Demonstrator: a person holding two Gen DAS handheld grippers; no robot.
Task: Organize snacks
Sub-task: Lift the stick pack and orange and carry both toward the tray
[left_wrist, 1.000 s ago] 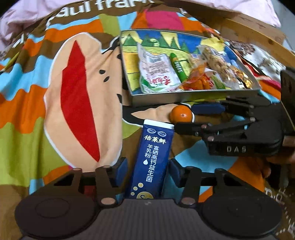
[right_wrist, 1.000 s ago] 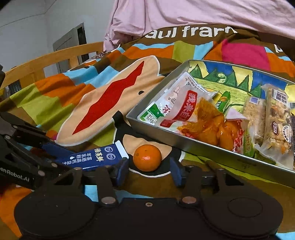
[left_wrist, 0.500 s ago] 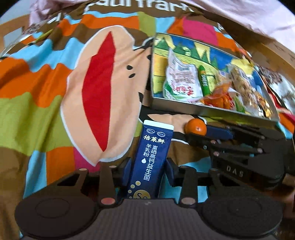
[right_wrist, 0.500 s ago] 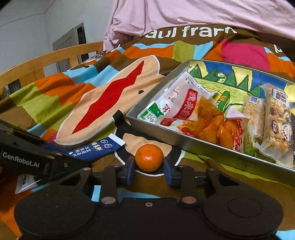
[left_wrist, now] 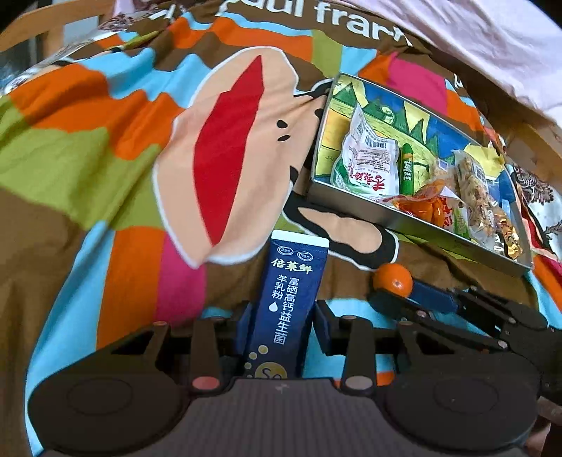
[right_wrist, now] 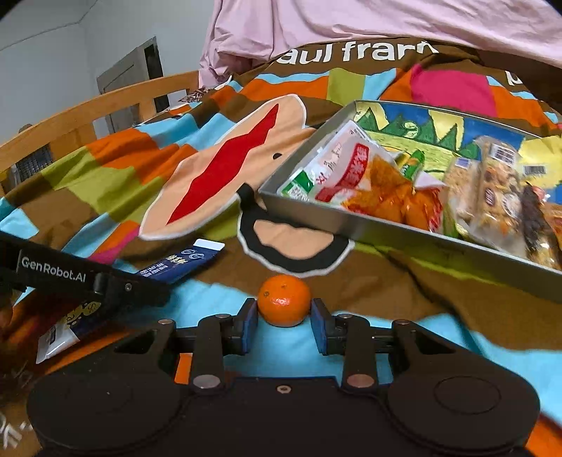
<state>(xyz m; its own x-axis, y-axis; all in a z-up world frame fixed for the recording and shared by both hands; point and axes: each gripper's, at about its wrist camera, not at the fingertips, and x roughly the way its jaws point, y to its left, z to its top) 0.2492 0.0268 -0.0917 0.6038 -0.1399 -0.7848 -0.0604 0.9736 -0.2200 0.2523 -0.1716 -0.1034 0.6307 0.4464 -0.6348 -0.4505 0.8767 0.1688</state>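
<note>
My left gripper [left_wrist: 281, 328] is shut on a dark blue snack packet [left_wrist: 288, 298] with white Chinese lettering, held above the bedspread. My right gripper [right_wrist: 283, 325] is shut on a small orange tangerine [right_wrist: 284, 299], lifted off the blanket. The tangerine [left_wrist: 392, 281] and right gripper also show at the right of the left wrist view. The packet [right_wrist: 182, 262] and left gripper arm show at the left of the right wrist view. A metal tray [left_wrist: 414, 230] with a colourful drawn bottom holds several snack packs, to the upper right; it also shows in the right wrist view [right_wrist: 386, 233].
A colourful cartoon bedspread [left_wrist: 133, 158] covers the bed. A wooden bed rail [right_wrist: 87, 116] runs along the left in the right wrist view. A pink quilt [right_wrist: 351, 21] lies at the back. White and orange snack bags [right_wrist: 351, 168] fill the tray's near side.
Both grippers closed, the left on the blue packet and the right on the tangerine. Both have lifted and pulled back from the tray.
</note>
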